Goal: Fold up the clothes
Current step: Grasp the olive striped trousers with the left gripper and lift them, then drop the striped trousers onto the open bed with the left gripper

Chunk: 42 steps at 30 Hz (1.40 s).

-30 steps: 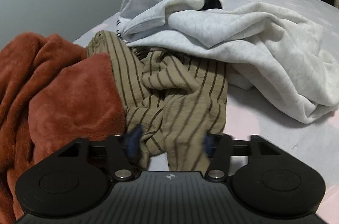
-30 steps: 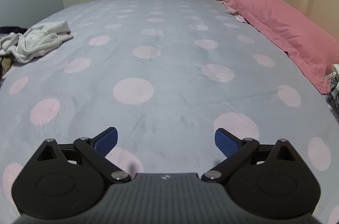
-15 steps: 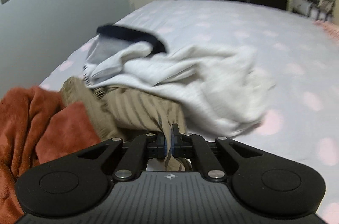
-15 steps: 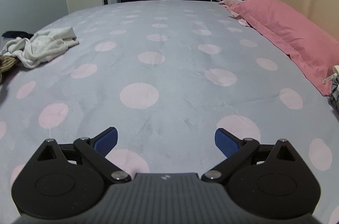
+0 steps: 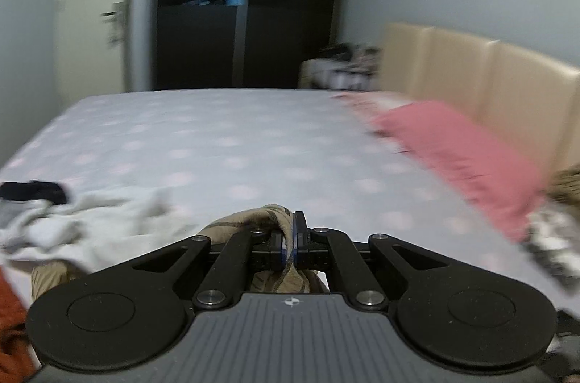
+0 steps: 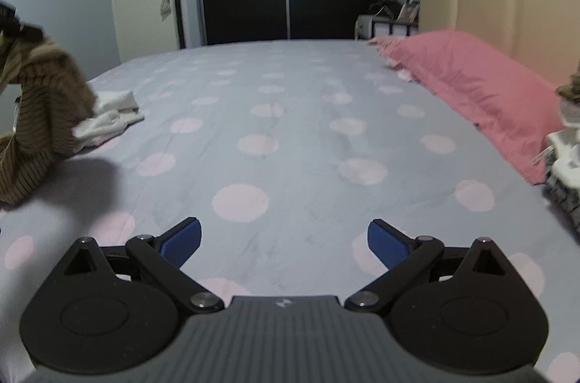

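Spread under both cameras is the bed, its grey cover dotted with pink and lying bare across the whole middle, so you have plenty of room to work.

Nearest you, your left tongs are clamped on a bunched fold of the tan striped garment, which hangs below them. From the right wrist view that same garment shows at nine o'clock, lifted off the cover and trailing down to it. Your right tongs stand wide apart with nothing between them, over open bedding.

Further out at nine o'clock in the left view, the white garment lies crumpled with a dark piece beside it, and a rust-coloured cloth shows at seven o'clock. Beyond, the pink pillow lies against the headboard at two o'clock.

By my reading you are at the very start: one piece picked up, nothing laid flat, nothing folded. That garment needs spreading and folding, then the rest of the heap.
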### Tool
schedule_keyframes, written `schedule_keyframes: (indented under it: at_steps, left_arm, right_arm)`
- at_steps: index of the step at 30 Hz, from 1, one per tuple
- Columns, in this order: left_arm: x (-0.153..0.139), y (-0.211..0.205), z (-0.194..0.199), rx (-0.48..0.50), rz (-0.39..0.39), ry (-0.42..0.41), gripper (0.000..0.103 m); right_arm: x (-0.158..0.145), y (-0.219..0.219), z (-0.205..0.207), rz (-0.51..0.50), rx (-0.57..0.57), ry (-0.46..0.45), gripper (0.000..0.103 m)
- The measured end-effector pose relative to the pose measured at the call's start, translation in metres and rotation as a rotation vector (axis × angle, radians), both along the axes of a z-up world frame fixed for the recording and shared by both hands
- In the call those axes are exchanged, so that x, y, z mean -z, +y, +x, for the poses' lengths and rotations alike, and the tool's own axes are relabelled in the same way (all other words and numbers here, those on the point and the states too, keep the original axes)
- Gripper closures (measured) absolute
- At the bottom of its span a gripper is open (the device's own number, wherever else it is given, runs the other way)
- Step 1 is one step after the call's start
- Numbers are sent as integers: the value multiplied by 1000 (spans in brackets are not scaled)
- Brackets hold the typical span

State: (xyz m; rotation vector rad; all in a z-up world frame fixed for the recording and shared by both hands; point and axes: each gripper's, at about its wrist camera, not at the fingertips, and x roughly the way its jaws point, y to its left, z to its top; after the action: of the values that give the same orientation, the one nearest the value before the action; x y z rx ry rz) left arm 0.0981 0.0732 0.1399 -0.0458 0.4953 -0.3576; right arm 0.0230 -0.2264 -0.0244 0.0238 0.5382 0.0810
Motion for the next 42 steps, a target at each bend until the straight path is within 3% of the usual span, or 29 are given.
schedule_keyframes:
  at_steps: [5,8,11,15,18,20,22,32,42]
  left_arm:
    - [1,-60,-40,159,-164,6,102]
    - [6,-88,-63,271,-197,17,102]
    - [26,-103,-71,298,-170,85,102]
    - [75,-103,-68,292,-120,253,101]
    - [103,-102,-74,300,-53,347,88]
    - [113,-96,-83,291,-19,380,62]
    - [122,-90,-86,273,-2,393,51]
    - [138,-59,-77,134,79,394,45]
    - [140,-25,-64,-166,198,264,45]
  right_arm:
    - [-11,-20,-12,-1,84,-48,3]
    - [-15,-35,-16,-14,154,-65,3]
    - [-18,-53,-16,-17,234,-57,3]
    - [-21,-72,-17,1,306,-52,3]
    - [-20,-76,-18,5,309,-42,4]
    - [-19,-74,-17,1,292,-27,4]
    - [-16,-70,-16,0,266,-10,4]
    - [-4,-44,-6,14,102,89,5]
    - [12,-14,2,30,-7,182,5]
